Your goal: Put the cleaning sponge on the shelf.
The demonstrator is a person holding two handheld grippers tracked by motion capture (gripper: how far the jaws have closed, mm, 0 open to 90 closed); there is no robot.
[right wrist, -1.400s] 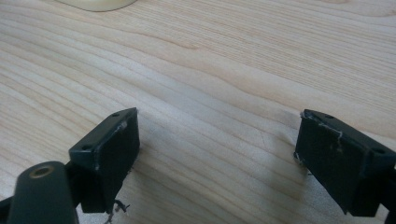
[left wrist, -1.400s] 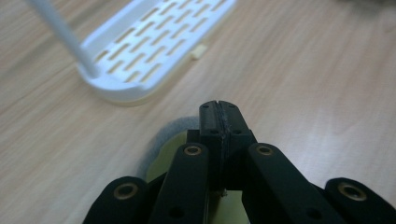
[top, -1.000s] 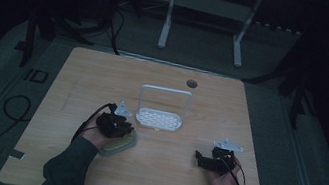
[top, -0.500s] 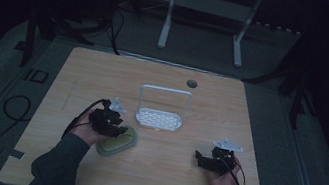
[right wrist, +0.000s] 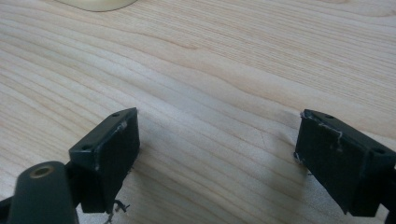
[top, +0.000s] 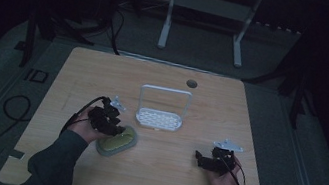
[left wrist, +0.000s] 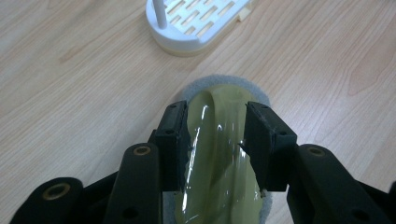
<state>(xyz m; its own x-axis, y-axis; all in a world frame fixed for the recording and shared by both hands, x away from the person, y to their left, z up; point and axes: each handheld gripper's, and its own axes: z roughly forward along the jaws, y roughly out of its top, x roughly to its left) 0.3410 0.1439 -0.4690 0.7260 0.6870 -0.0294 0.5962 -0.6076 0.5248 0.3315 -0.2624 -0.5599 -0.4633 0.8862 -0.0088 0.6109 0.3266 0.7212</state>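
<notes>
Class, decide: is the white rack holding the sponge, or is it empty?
Empty. The white rack has a bare slotted base; the sponge lies on the table beside it.

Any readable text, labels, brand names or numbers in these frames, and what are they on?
No readable text in any view.
Sponge in its clear wrap, between the left gripper jaws: no print shows.
White rack: plain, no marking.
Wooden table: bare grain, no label.
Right gripper: black jaws, no lettering.
Floor marking left of the table in the high view: too dim and small to read.
</notes>
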